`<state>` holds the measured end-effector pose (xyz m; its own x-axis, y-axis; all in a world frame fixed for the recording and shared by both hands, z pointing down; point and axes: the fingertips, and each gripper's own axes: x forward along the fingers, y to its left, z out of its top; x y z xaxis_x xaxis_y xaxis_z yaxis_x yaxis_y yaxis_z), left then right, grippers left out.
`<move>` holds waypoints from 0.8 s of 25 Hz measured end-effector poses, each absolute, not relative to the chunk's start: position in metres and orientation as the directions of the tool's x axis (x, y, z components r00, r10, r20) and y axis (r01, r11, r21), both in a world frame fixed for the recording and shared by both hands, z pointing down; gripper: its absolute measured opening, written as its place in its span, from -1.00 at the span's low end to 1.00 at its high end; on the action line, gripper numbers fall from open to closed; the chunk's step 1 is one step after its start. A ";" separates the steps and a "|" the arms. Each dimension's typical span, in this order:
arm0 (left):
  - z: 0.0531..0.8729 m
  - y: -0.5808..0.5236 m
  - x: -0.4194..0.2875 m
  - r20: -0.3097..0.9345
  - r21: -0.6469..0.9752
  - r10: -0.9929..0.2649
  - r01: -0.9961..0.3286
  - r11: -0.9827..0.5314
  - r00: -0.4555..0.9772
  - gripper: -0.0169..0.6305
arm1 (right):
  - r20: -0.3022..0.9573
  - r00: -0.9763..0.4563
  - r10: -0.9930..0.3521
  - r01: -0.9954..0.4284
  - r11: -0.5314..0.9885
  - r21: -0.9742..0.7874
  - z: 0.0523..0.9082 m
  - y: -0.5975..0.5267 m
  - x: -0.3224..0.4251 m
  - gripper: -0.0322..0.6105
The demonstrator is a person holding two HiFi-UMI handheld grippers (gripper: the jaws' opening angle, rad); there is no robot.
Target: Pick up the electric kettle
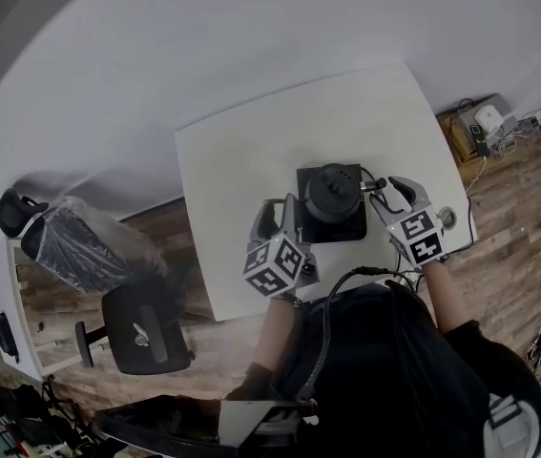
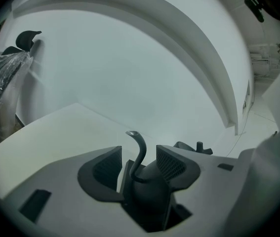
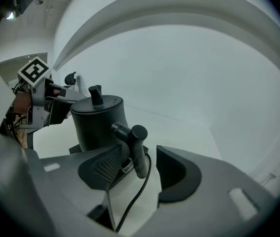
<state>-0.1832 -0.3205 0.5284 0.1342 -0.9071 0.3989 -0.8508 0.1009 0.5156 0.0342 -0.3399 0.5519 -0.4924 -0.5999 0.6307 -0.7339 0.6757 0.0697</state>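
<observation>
A black electric kettle (image 1: 332,194) stands on its square black base (image 1: 351,227) near the front of the white table (image 1: 251,160). My left gripper (image 1: 280,208) is at the kettle's left side. In the left gripper view its jaws (image 2: 139,157) stand open around the thin curved spout (image 2: 140,149), with a gap on each side. My right gripper (image 1: 384,187) is at the kettle's right. Its jaws (image 3: 140,159) are open around the kettle's handle (image 3: 137,149), and the pads do not press on it. The kettle body (image 3: 98,122) with its lid knob rises just behind.
A black cord (image 3: 135,196) runs from the base toward me. A black office chair (image 1: 141,327) and a plastic-wrapped chair (image 1: 79,241) stand left of the table. Devices and cables (image 1: 485,127) lie on the wooden floor at the right. The left gripper's marker cube (image 3: 33,70) shows behind the kettle.
</observation>
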 end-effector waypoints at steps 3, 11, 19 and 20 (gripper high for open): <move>0.528 -0.323 -0.182 0.390 0.524 -0.910 -0.847 0.092 0.142 -0.32 | 0.635 -0.495 -0.593 -0.729 0.682 0.068 0.555 -0.341 0.031 -0.32; 0.528 -0.331 -0.181 0.362 0.549 -0.918 -0.833 0.068 0.163 -0.32 | 0.654 -0.497 -0.570 -0.715 0.696 0.063 0.565 -0.343 0.023 -0.32; 0.527 -0.335 -0.180 0.350 0.551 -0.921 -0.833 0.055 0.171 -0.32 | 0.667 -0.493 -0.558 -0.704 0.706 0.071 0.570 -0.343 0.016 -0.33; 0.527 -0.336 -0.180 0.351 0.552 -0.921 -0.832 0.057 0.170 -0.32 | 0.668 -0.492 -0.558 -0.703 0.707 0.073 0.570 -0.344 0.016 -0.33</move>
